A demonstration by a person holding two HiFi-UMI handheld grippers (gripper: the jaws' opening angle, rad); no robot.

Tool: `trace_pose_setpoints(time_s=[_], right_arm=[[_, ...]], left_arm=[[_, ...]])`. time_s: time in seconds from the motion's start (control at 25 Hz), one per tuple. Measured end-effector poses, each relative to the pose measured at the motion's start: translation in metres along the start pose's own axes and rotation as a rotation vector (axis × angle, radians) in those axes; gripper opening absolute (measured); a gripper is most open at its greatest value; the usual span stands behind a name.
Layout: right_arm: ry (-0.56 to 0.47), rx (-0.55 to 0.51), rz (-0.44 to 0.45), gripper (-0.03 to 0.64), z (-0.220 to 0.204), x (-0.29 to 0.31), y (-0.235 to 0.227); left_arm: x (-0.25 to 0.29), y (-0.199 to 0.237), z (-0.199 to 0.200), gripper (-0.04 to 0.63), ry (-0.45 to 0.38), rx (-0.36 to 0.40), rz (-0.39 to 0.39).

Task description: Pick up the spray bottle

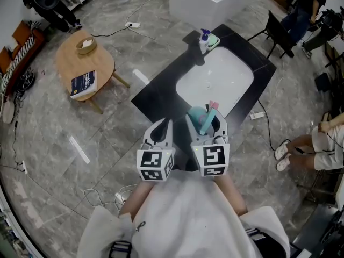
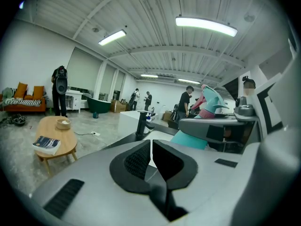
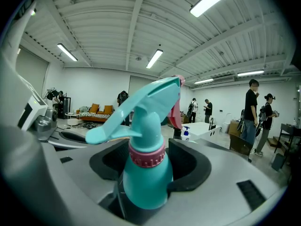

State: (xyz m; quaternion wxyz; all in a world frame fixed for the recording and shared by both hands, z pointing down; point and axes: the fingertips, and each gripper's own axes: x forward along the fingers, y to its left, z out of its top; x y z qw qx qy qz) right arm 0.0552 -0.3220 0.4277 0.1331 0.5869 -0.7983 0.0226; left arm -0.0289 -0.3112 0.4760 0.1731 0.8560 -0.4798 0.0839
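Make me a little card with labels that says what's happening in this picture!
Right gripper: fingers closed on a teal plastic spray bottle with a pink collar
Left gripper: fingers together, nothing in them
Below the grippers: white oval sink set in a black counter
Off to the left: round wooden table with a dark blue book and a pale round bowl

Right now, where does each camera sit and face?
Head view: on the head, steeply down at the sink; shows arms, left tool, right tool.
Left gripper view: on left tool, along its shut jaws toward the faucet.
Right gripper view: on right tool, jaws gripping the spray bottle.
Shared: spray bottle, in all three.
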Motion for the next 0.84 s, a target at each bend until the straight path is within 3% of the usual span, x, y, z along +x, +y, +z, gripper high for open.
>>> trace_pose_setpoints(time_s=[0.84], right_arm=[[0.031, 0.028, 0.023, 0.276, -0.018, -0.006, 0.004]], left_arm=[[-0.004, -0.010, -0.002, 0.034, 0.000, 0.024, -0.010]])
